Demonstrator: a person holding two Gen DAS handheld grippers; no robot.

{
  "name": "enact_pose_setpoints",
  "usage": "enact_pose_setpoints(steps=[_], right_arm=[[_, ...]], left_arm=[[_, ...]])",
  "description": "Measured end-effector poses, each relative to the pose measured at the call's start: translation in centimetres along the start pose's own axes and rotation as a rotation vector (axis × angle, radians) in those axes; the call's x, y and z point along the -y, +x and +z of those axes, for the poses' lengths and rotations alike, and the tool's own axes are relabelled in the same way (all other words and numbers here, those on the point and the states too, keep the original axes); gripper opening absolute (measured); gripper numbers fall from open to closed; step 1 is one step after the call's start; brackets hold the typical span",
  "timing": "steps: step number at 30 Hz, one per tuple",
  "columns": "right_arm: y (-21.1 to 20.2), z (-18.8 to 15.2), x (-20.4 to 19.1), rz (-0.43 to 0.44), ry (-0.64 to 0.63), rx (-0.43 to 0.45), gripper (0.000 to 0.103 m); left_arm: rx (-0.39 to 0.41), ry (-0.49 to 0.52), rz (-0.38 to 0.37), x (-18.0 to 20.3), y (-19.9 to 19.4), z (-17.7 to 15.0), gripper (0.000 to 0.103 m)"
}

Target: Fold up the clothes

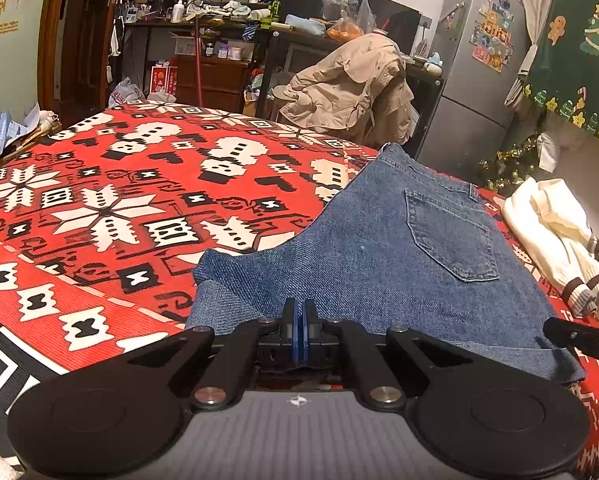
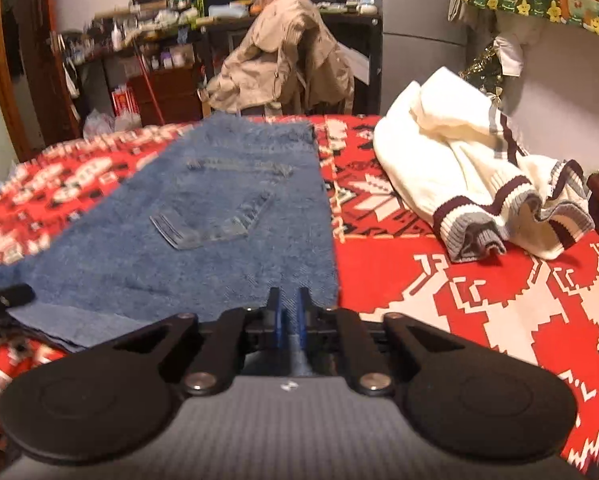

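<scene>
Both tongs are clenched on the near hem of the jeans (image 1: 399, 248): the left tongs (image 1: 300, 320) pinched tight, the right tongs (image 2: 288, 316) with denim between the pads. The jeans lie flat on the red blanket (image 1: 99, 200), a cream sweater (image 2: 459, 160) to their right.

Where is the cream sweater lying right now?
The cream sweater lies crumpled on the red patterned blanket, to the right of the jeans and apart from them; in the left wrist view it sits at the far right edge.
</scene>
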State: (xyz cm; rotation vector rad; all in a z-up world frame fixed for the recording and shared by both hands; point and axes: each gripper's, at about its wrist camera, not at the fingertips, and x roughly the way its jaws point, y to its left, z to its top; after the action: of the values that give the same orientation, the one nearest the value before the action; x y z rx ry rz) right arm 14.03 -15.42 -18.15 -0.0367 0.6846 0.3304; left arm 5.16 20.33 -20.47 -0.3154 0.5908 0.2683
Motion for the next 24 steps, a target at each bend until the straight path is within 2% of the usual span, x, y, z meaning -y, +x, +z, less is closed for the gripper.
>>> enact_pose_setpoints(steps=[5, 8, 9, 11, 12, 13, 15, 19, 23, 24], right_arm=[[-0.5, -0.7, -0.3, 0.009, -0.030, -0.009, 0.011], [-0.8, -1.0, 0.6, 0.009, -0.004, -0.009, 0.010], [-1.2, -0.8, 0.9, 0.018, 0.017, -0.003, 0.011], [-2.1, -0.4, 1.7, 0.036, 0.060, 0.010, 0.019], [-2.5, -0.3, 2.3, 0.047, 0.086, 0.009, 0.025], [-3.0, -0.2, 2.9, 0.059, 0.113, 0.006, 0.026], [-3.4, -0.2, 4.3, 0.081, 0.167, -0.018, 0.027], [-3.4, -0.6, 7.1, 0.160, 0.308, -0.075, 0.031], [-2.1, -1.4, 8.7, 0.252, 0.455, -0.137, 0.036], [-1.7, -1.6, 9.1, 0.275, 0.491, -0.152, 0.040]], left_arm=[[-0.003, 0.001, -0.001, 0.0, 0.0, 0.0, 0.005], [-0.005, 0.001, -0.001, 0.0, 0.0, 0.0, 0.005], [-0.011, -0.003, -0.003, 0.0, 0.0, 0.2, 0.005], [-0.027, -0.031, -0.020, -0.3, -0.2, 0.6, 0.005], [-0.039, -0.056, -0.036, -0.6, -0.4, 0.9, 0.009], [-0.045, -0.082, -0.060, -0.9, -0.9, 1.3, 0.013], [-0.039, -0.107, -0.079, -1.6, -2.1, 2.2, 0.030], [-0.061, -0.084, -0.096, -3.7, -3.7, 4.2, 0.033], [-0.132, -0.195, -0.124, -7.9, -3.5, 5.6, 0.037], [-0.150, -0.230, -0.127, -8.9, -3.2, 5.7, 0.038]])
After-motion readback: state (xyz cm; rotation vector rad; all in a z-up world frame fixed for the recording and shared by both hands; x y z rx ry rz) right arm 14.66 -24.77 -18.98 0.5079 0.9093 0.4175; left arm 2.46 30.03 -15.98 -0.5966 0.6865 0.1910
